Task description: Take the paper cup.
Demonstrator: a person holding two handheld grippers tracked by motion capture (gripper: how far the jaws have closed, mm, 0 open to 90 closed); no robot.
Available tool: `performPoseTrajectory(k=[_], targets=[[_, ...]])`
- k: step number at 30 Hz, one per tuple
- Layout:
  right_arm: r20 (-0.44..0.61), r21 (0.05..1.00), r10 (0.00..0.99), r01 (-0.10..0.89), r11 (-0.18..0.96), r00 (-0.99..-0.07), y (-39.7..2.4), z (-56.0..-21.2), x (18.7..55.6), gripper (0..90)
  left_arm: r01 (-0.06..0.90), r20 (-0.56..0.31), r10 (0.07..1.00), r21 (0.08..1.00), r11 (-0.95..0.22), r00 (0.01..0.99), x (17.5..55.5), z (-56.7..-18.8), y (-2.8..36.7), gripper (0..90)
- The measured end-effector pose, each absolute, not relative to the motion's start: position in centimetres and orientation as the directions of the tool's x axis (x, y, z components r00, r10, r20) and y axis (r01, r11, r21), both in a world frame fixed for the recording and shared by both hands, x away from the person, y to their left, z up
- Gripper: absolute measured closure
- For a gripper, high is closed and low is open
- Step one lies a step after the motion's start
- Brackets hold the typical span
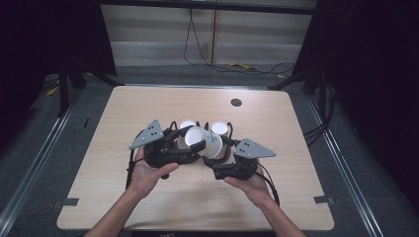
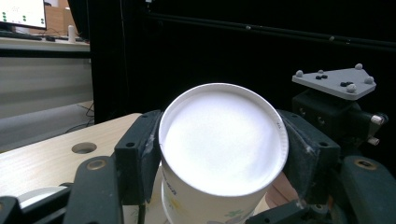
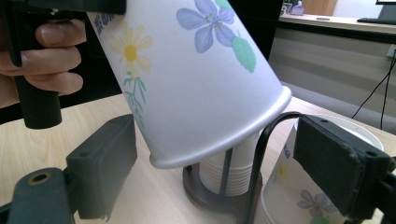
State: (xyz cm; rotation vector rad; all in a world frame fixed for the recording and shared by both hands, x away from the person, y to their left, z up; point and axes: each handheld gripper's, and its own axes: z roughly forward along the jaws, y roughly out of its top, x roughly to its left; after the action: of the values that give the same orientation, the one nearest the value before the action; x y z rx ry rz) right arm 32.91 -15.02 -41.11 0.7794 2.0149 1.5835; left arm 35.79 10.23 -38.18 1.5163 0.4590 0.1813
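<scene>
At the centre of the high view I have the left tool [image 1: 196, 146] clenched on a flowered paper cup [image 1: 205, 140], tilted over with its base toward the camera. In the left tool's own view both pads press the cup's [image 2: 223, 140] sides, its white bottom facing me. My right tool [image 1: 228, 159] sits just right of it, jaws released and spread either side of the cup [image 3: 196, 79] without touching. Behind, two more cups [image 1: 220, 129] stand on the tabletop [image 1: 276, 197]; lower right in the right tool's view, a stack of cups [image 3: 229, 170] rests in a dark wire holder [image 3: 210, 193].
</scene>
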Motion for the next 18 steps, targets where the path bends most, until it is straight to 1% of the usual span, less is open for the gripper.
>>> performPoseTrajectory(k=[18], targets=[[-0.058,0.972,0.673,0.112,0.206,-0.737,-14.60,-41.24,32.88,12.1,0.189,-0.188,0.363,0.981,0.033,0.913,35.66,-38.64,9.45,35.4]])
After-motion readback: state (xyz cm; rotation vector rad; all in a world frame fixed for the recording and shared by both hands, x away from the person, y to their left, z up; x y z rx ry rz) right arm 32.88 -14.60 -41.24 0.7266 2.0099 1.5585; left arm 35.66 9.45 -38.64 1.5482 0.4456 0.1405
